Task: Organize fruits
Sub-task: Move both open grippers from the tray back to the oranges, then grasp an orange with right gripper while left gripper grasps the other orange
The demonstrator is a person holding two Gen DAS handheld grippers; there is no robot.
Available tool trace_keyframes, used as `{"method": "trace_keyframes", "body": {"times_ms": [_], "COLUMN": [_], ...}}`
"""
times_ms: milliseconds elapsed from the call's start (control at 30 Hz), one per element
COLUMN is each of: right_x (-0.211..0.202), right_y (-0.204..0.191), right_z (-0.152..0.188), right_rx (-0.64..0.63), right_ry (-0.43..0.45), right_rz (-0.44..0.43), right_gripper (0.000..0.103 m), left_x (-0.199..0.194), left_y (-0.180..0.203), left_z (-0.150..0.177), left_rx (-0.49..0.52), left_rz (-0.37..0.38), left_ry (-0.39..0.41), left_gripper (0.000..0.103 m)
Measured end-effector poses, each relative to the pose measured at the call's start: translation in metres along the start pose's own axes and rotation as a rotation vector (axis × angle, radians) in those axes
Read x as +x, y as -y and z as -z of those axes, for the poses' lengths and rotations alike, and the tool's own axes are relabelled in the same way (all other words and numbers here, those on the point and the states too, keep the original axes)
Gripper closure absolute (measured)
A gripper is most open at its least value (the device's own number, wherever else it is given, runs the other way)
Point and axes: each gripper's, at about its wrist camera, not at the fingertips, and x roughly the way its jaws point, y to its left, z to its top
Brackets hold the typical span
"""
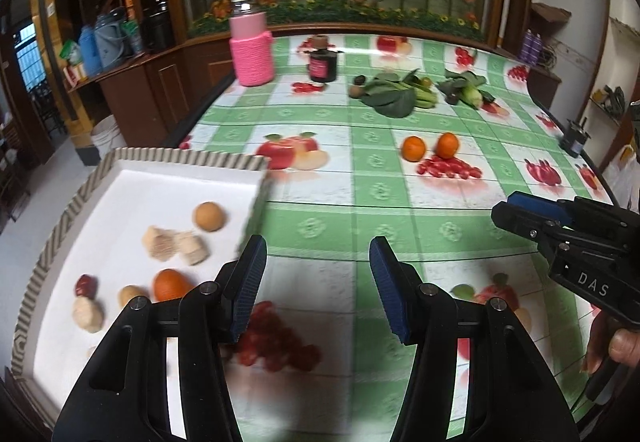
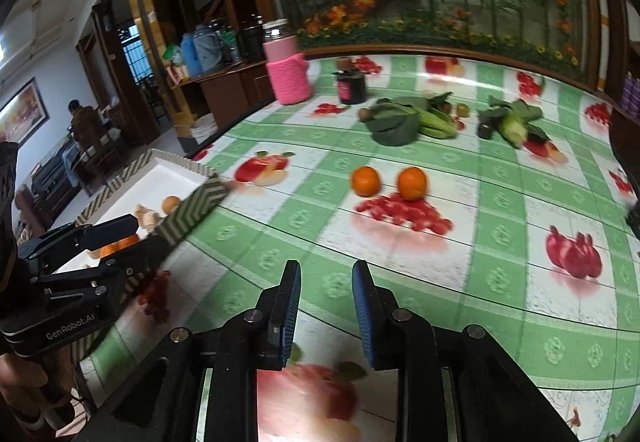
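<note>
Bare tablecloth [image 2: 280, 254] open ahead to oranges [image 2: 412, 184]; tray wall [image 1: 252, 210] blocks left (greens [image 2: 394, 124] beyond).

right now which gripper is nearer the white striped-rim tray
Left. The left gripper sits right beside the white striped-rim tray's near corner; the right gripper is farther off, over the tablecloth.

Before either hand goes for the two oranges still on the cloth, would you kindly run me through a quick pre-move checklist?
1. Left tongs empty, jaws apart: ok.
2. Right tongs empty, jaws narrowly apart: ok, though likely too narrow for an orange.
3. Left orange and right orange sit apart on the tablecloth, nothing on top: ok.
4. Path across the cloth to them is free: ok.
5. Tray has bare floor left for more fruit: ok.
6. Picture sharpness: not ok, both views are motion-blurred.
</note>
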Motion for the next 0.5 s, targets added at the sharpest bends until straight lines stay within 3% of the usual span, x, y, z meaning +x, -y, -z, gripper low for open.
{"method": "trace_keyframes", "body": {"times_ms": [267, 500], "right_x": [0.007, 0.042], "right_y": [0.038, 0.056], "right_z": [-0.001, -0.026], "right_rx": [0.032, 0.014], "right_ry": [-0.034, -0.085], "right_rz": [0.048, 0.054], "right_gripper": [0.073, 0.070], "left_x": [0.024, 0.049], "left_y": [0.026, 0.035], "left_z": [-0.015, -0.032], "left_rx": [0.018, -0.007], "left_rz": [0.035, 0.050], "left_ry": [-0.027, -0.064], "left_gripper": [0.049, 0.049]}}
